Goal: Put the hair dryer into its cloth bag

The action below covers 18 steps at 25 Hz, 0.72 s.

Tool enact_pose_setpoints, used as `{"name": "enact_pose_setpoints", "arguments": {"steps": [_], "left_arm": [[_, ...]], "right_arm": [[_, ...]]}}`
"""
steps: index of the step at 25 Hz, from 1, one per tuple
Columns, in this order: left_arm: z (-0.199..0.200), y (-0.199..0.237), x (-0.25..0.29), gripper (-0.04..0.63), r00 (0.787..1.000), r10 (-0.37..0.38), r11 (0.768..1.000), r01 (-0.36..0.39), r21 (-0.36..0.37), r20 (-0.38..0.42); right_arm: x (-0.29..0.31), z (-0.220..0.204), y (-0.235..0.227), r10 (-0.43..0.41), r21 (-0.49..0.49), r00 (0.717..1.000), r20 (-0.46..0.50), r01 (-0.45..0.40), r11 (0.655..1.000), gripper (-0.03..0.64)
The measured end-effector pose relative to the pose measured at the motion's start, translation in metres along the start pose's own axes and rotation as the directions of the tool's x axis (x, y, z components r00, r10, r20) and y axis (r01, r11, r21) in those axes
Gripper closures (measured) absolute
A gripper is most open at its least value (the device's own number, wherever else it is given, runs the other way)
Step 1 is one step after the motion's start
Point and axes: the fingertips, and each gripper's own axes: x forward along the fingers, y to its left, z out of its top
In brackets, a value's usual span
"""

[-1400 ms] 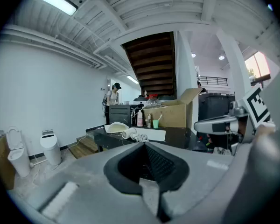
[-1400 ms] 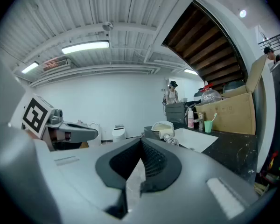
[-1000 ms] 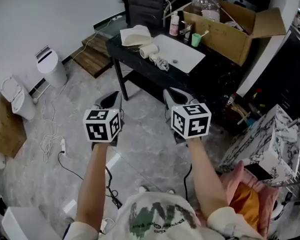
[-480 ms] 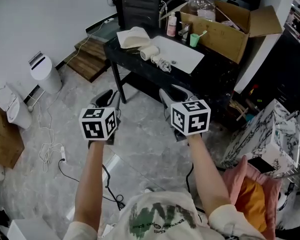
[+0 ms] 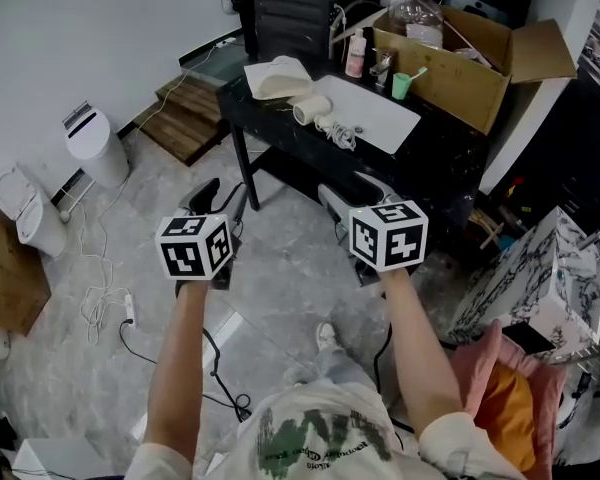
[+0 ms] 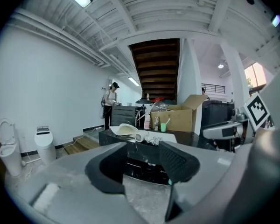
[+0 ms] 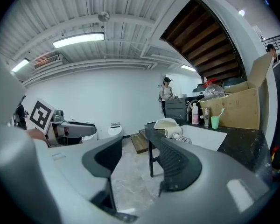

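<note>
Both grippers are up in front of me over the grey stone floor, short of the table. The left gripper has its jaws opening, already pretty wide, with nothing between them – just the table showing through the gap. Same deal with the right gripper: jaws opening, wide apart, empty. The cream-coloured hair dryer is lying on its side on a white rectangular mat on top of the black table, its coiled cord bunched up just beside it. The pale cream cloth bag sits crumpled at the table's left end, touching or nearly touching the dryer – can't say which. A big open cardboard box and a small green cup are further back. Both grippers are well apart from the dryer and bag.
</note>
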Motion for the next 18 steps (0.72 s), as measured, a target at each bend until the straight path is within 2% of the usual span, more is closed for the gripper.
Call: {"name": "enact_pose_setpoints", "arguments": {"steps": [3,11,18], "left_arm": [[0.002,0.004,0.013,0.344,1.0,-0.005,1.0,0.005,-0.016,0.003],[0.01,0.021,0.066,0.325,1.0,0.001,1.0,-0.001,0.001,-0.02],[0.029,0.031,0.142,0.31,1.0,-0.002,1.0,0.002,-0.002,-0.031]], "right_arm": [[0.011,0.001,-0.01,-0.004,0.0,1.0,-0.006,0.004,1.0,0.353],[0.061,0.01,-0.05,0.005,0.006,1.0,-0.016,-0.005,1.0,0.336],[0.117,0.02,-0.097,0.018,0.004,0.998,-0.053,-0.018,1.0,0.324]]}}
